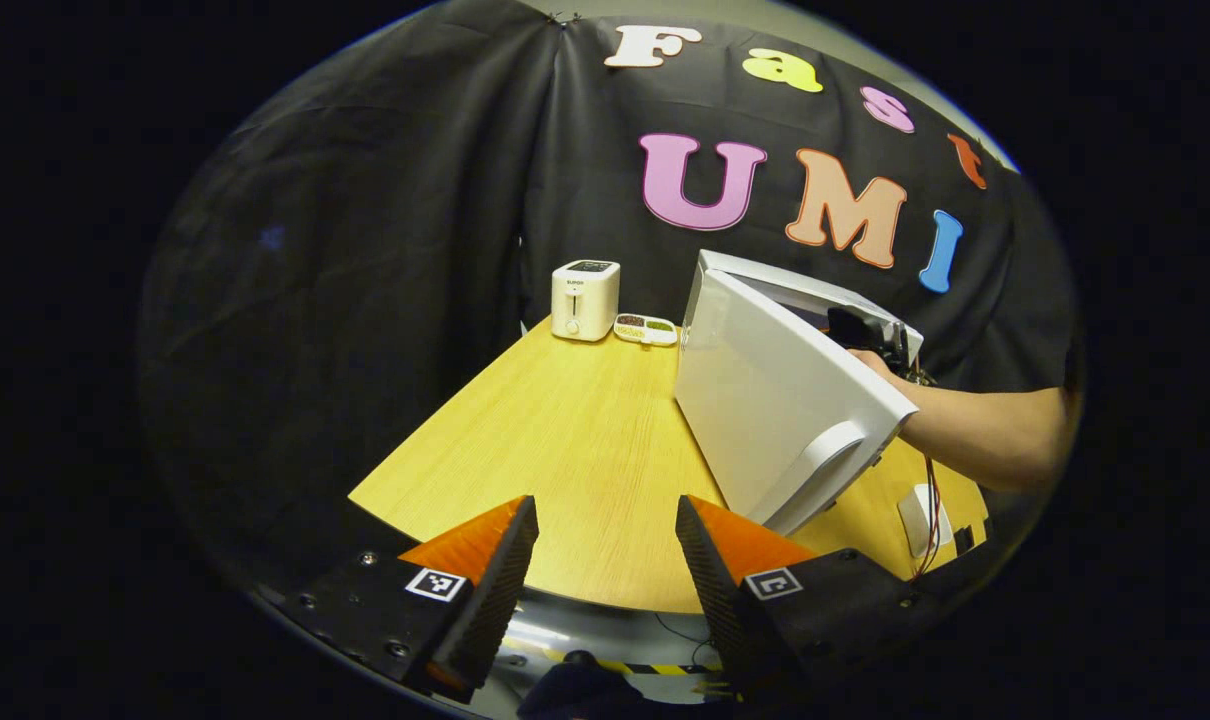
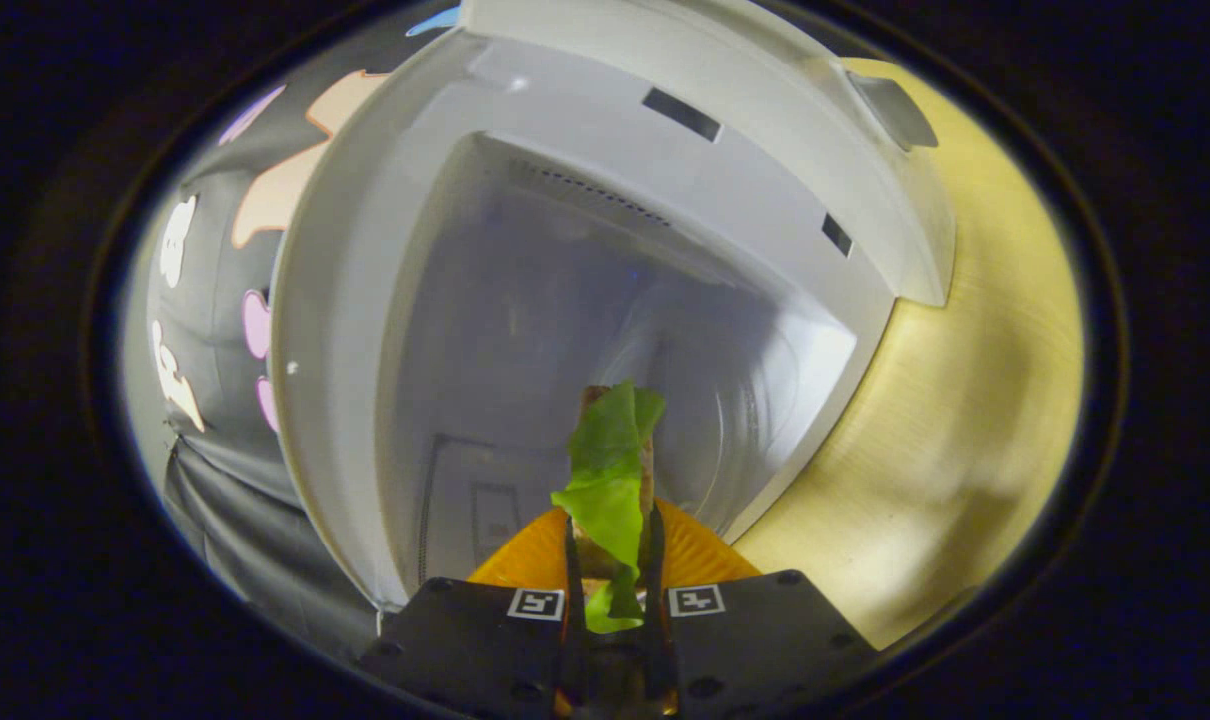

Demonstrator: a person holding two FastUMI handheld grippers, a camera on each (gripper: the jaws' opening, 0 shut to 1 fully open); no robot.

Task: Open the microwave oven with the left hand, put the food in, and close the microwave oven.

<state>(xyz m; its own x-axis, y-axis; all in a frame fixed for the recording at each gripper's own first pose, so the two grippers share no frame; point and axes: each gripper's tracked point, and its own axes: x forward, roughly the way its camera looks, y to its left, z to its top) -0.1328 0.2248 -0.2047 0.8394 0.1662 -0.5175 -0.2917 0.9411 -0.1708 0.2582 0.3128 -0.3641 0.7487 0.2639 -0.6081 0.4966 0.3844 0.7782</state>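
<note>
Wooden table [image 1: 575, 440], black cloth wall [image 1: 385, 220]

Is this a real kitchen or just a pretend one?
Probably a pretend one: a practice booth set up like a kitchen. A microwave with its door open and a toaster stand on a wooden table, but black cloth hangs behind instead of walls or cupboards.

The left gripper [image 1: 605, 560] and right gripper [image 2: 610, 570] share black screwed housings with square black-and-white markers; a bare forearm [image 1: 985, 435] trails thin cables.
</note>
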